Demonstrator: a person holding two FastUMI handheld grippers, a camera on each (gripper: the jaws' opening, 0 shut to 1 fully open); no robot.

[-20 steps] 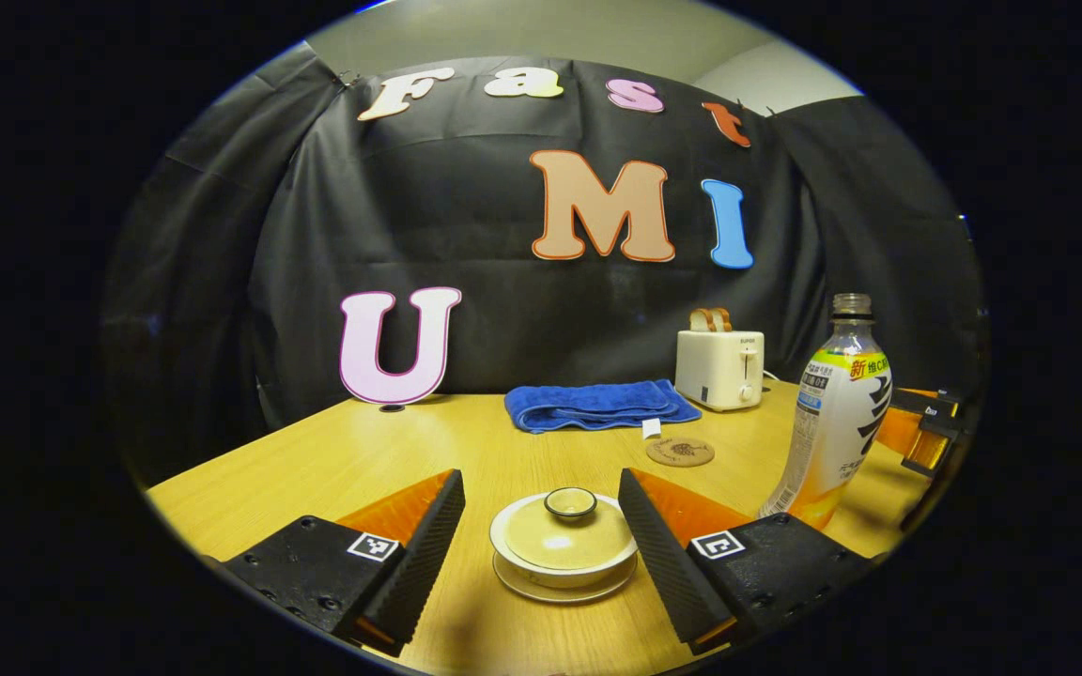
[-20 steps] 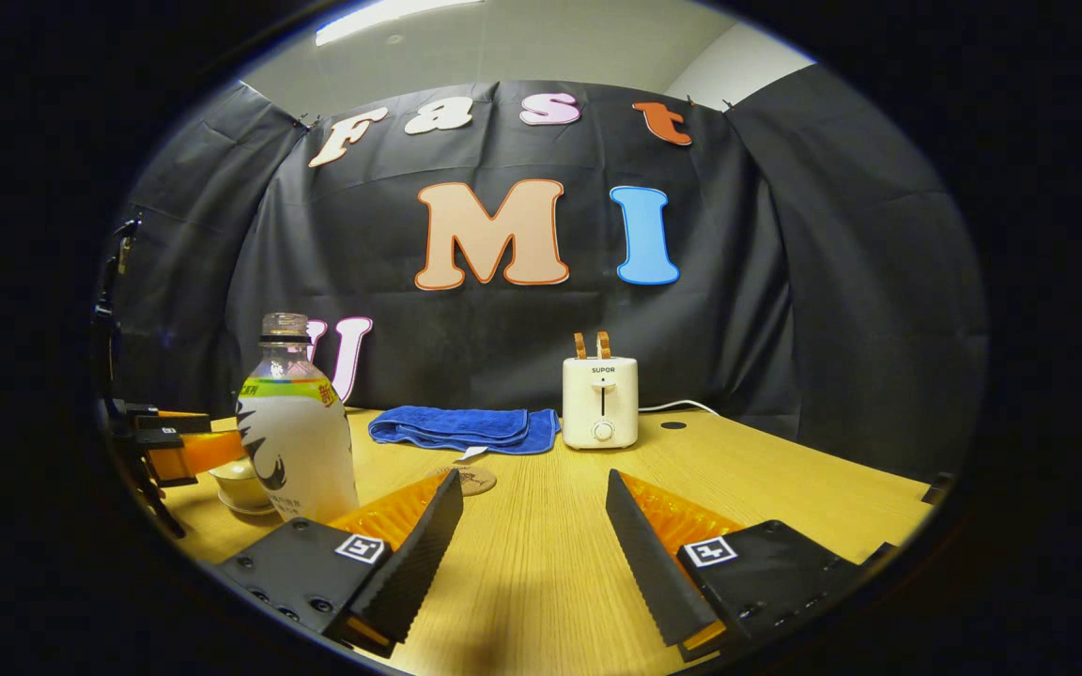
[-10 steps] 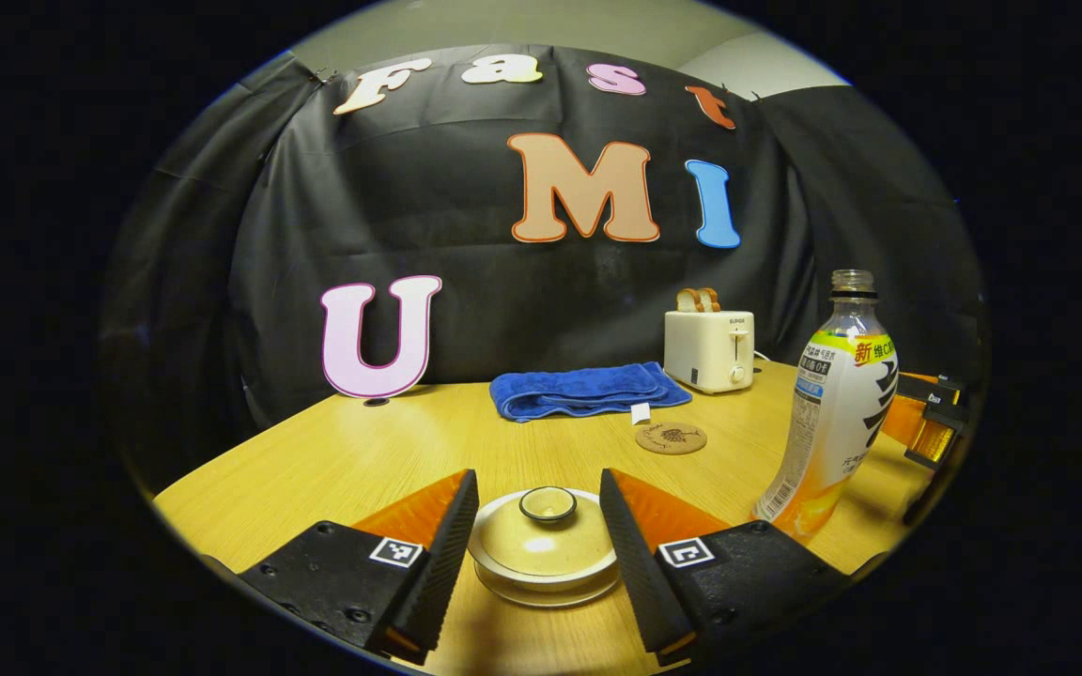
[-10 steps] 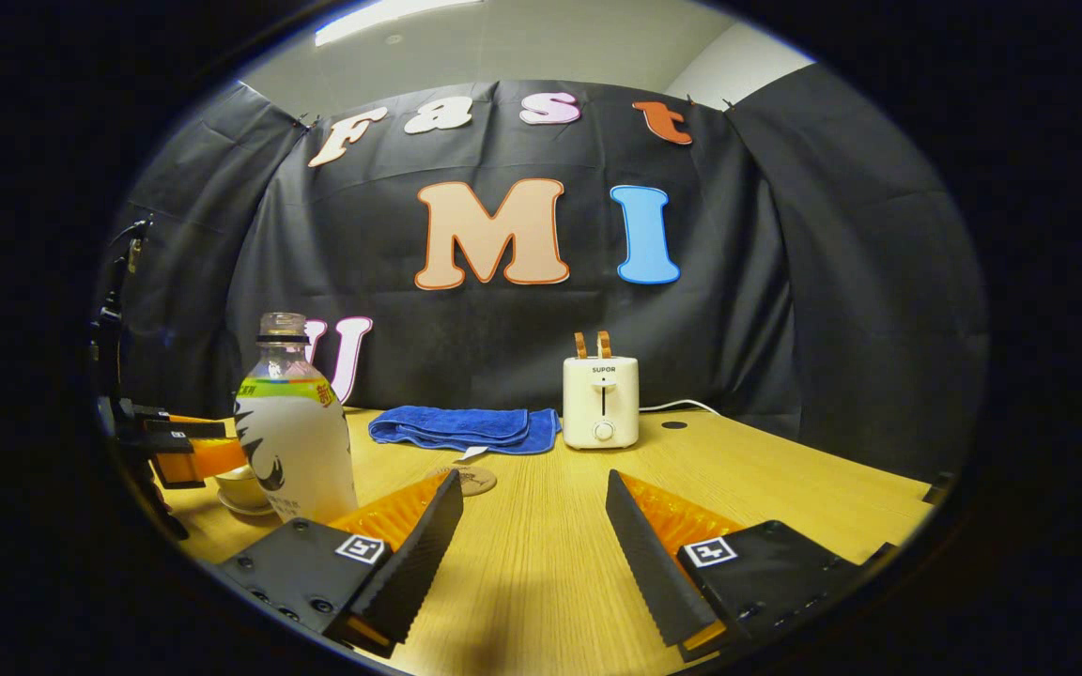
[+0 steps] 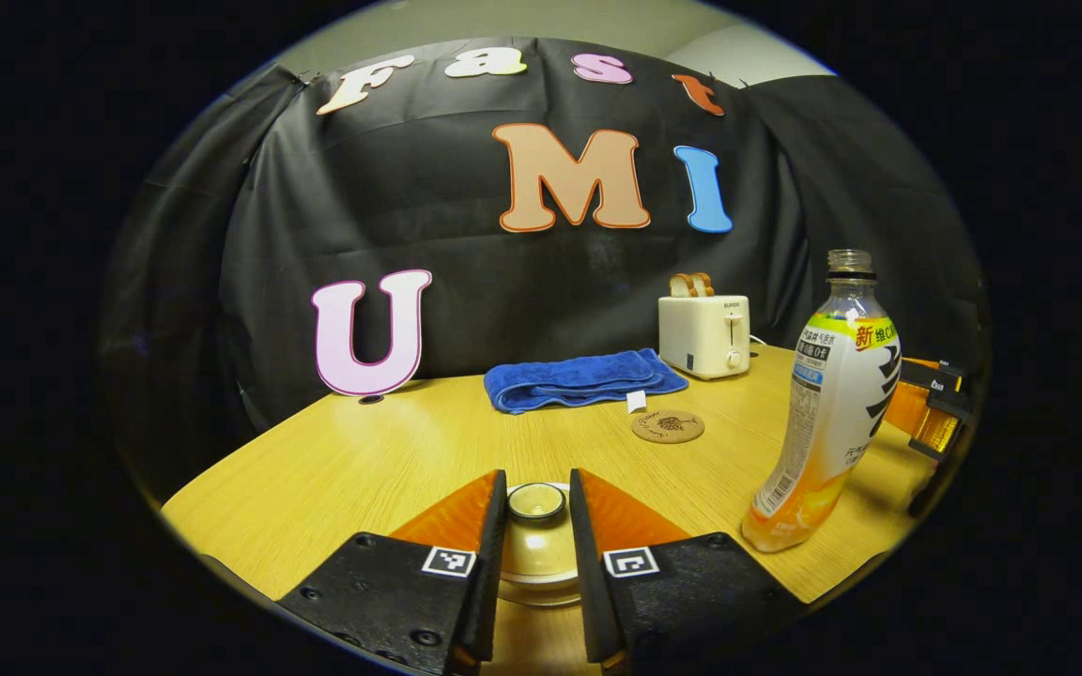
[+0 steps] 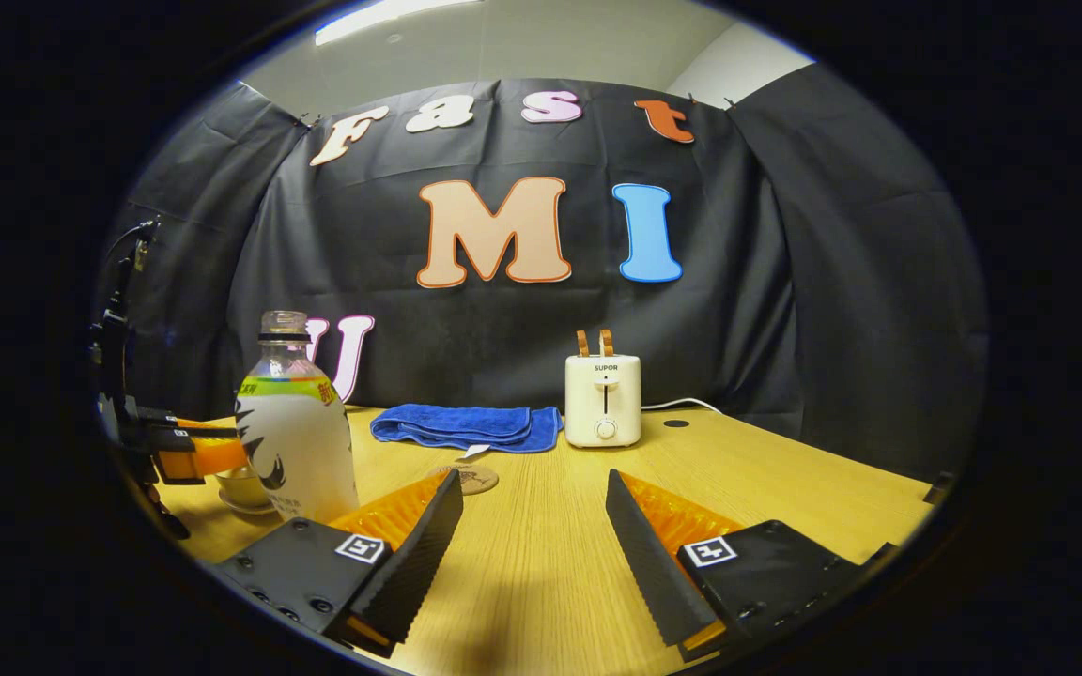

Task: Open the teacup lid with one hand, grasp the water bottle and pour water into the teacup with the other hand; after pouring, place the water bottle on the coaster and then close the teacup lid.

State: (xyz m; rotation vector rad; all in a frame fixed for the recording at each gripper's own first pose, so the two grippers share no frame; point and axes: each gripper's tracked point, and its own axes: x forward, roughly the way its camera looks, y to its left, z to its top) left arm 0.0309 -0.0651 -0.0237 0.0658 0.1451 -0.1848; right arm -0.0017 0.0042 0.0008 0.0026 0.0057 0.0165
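Left gripper view: left gripper fingers pinching teacup lid knob; lift straight. Right gripper wide apart, idle.

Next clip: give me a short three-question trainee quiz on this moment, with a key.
1. True or false: the bottle stands on the coaster.
2. What sits between the fingers of the left hand-held gripper? A) towel B) teacup lid knob C) toaster
3. Fill in: the right hand-held gripper is ____ and holds nothing.

Key: 1 false, the bottle stands on the table apart from the coaster. 2 B, the knob. 3 open.
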